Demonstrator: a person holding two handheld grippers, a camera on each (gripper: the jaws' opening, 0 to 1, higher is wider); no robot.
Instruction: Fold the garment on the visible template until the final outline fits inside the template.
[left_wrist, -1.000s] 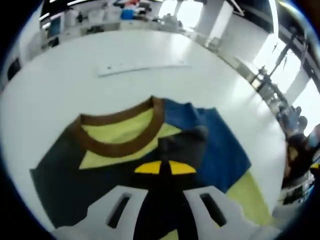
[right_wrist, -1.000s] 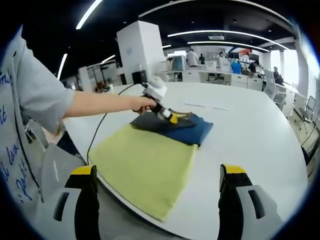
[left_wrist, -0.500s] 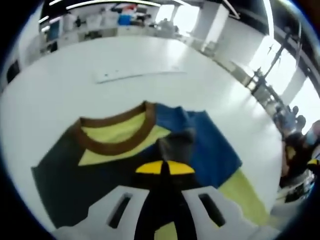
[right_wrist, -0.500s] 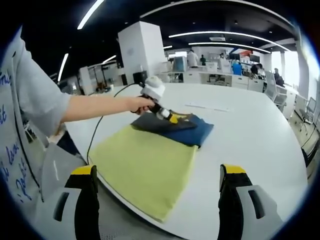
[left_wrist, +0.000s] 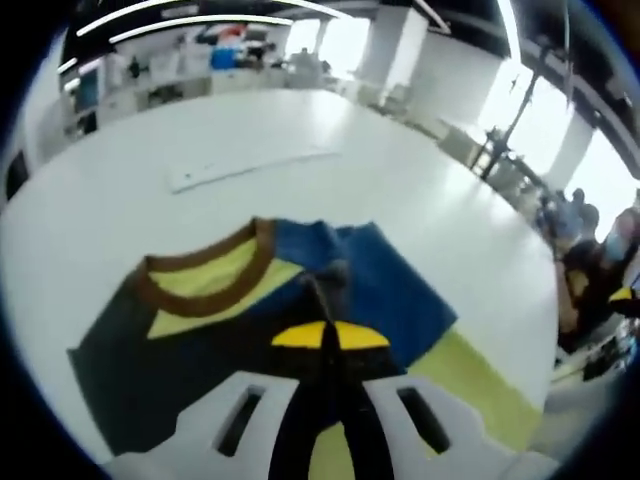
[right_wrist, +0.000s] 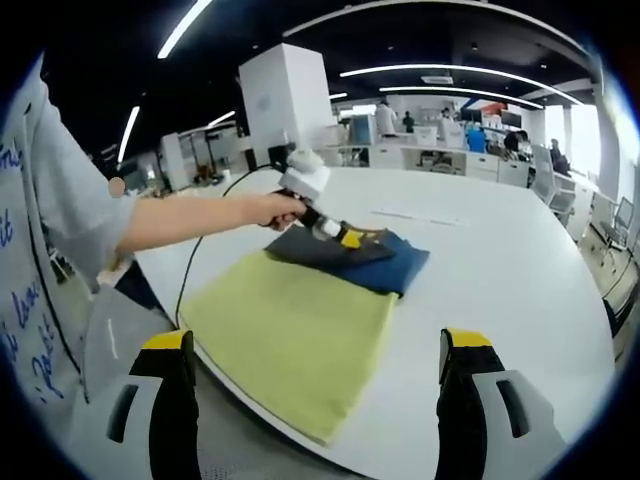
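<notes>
Garment: the garment (left_wrist: 230, 320) lay on the white counter (left_wrist: 120, 210), with dark, blue and yellow panels and a brown neckband (left_wrist: 215, 280); in the right gripper view it sat at the far end of the yellow template (right_wrist: 290, 345), partly over it.
Template: a yellow-green sheet spread flat on the counter, its near corner close to the counter's edge in the right gripper view.
Left gripper: the left gripper (left_wrist: 330, 335) had its yellow-tipped jaws pressed together, pinching a raised ridge of dark fabric at the middle of the garment; in the right gripper view it (right_wrist: 345, 238) was held by the person's hand (right_wrist: 272, 209) over the garment.
Right gripper: the right gripper (right_wrist: 318, 350) was held with its jaws wide apart, holding nothing, above the near edge of the counter, well apart from the garment.
Counter: a long white strip (left_wrist: 250, 165) lay beyond the garment.
Person: a grey sleeve (right_wrist: 70, 190) and bare forearm reached out to the left gripper.
</notes>
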